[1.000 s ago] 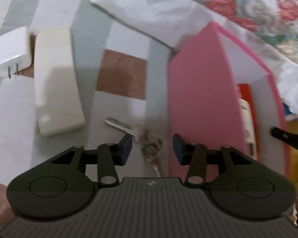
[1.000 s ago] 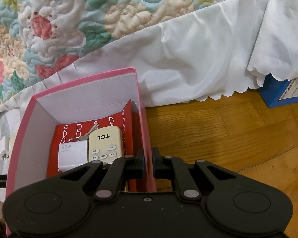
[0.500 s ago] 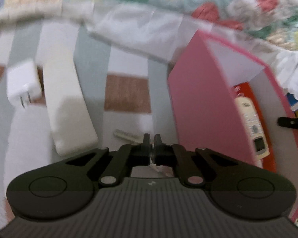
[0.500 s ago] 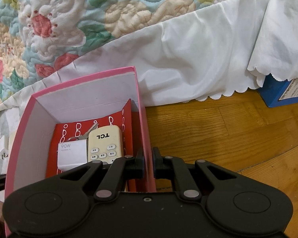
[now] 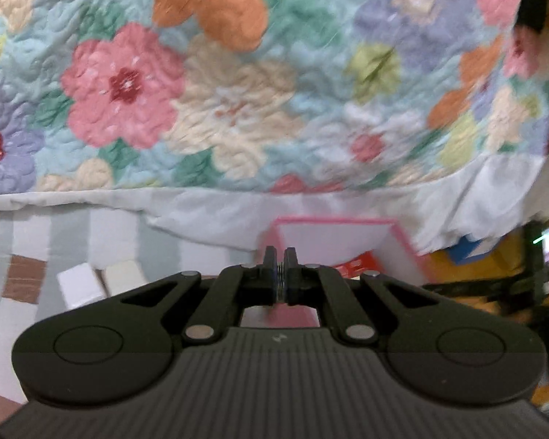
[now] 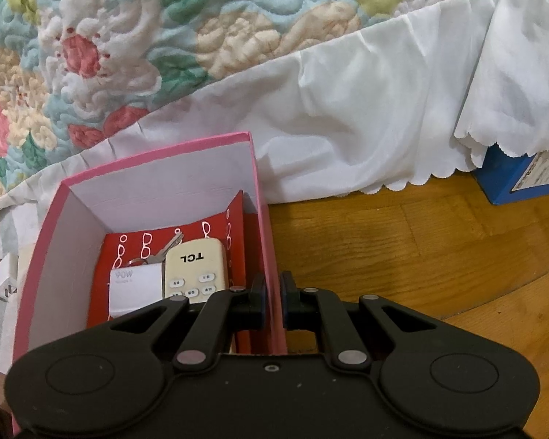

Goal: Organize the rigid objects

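The left gripper [image 5: 280, 270] had its jaws pressed together on a small metal piece, seemingly a key ring [image 5: 280, 281], too blurred to name with certainty. Straight ahead of it at twelve o'clock stood the pink box [image 5: 402, 236], against the white bed skirt [image 5: 216, 216] under a flowered quilt [image 5: 238, 91]. At about nine o'clock from the fingertips, a white charger [image 5: 78, 283] and a cream block [image 5: 124, 276] lay side by side on the checked mat [image 5: 25, 274].

The right gripper [image 6: 272, 301] was clamped on the right wall of the pink box [image 6: 267, 241], one finger inside and one outside. Inside the box, on red patterned paper [image 6: 106, 289], lay a cream remote [image 6: 197, 269] marked TCL, a white charger [image 6: 135, 291] touching it at its nine o'clock side, and a key [image 6: 170, 247] poking out toward twelve. At three o'clock the wooden floor [image 6: 402, 248] spread out, with a blue box [image 6: 519, 179] at about two o'clock, partly under the skirt's scalloped edge.
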`<action>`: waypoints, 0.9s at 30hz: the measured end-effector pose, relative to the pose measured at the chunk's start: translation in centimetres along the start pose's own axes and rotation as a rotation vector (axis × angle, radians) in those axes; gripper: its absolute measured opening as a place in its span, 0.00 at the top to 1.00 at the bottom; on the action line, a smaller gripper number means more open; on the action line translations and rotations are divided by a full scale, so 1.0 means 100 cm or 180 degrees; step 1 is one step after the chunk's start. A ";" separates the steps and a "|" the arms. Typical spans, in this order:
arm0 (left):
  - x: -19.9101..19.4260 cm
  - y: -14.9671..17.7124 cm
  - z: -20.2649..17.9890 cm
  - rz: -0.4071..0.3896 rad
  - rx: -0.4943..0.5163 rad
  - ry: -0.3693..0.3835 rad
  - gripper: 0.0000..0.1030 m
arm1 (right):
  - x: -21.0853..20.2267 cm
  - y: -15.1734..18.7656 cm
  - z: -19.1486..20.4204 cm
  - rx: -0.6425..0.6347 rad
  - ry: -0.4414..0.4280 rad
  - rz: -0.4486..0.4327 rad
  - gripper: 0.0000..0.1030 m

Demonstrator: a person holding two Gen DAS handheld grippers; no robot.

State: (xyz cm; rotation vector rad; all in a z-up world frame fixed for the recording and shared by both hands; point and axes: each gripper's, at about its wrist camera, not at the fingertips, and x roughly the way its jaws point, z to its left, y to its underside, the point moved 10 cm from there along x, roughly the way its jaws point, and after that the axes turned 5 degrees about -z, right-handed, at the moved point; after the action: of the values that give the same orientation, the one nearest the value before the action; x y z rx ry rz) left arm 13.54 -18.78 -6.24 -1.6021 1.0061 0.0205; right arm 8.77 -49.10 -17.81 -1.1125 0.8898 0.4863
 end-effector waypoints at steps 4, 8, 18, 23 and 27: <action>-0.018 -0.018 -0.032 -0.0093 0.0100 0.0235 0.98 | 0.001 0.000 0.001 -0.0005 0.0005 0.0000 0.90; -0.018 -0.013 -0.060 0.0029 0.0128 0.0464 0.98 | 0.001 0.001 0.001 -0.0004 0.0010 0.0006 0.90; 0.034 0.061 -0.088 0.0500 0.0567 0.0313 0.98 | 0.004 0.004 0.000 0.0032 0.0003 0.0064 0.93; 0.053 0.078 -0.083 0.0622 0.0607 0.0139 0.97 | 0.001 0.002 0.003 -0.0033 0.0022 0.0056 0.95; 0.056 0.078 -0.076 0.0695 0.0536 0.0034 0.62 | 0.001 0.002 0.002 -0.0026 0.0010 0.0064 0.95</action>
State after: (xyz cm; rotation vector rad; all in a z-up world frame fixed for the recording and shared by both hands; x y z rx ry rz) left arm 8.63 -27.77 -12.95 -1.3361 1.1565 0.0744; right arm 8.78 -48.85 -17.99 -1.1128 0.9032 0.5052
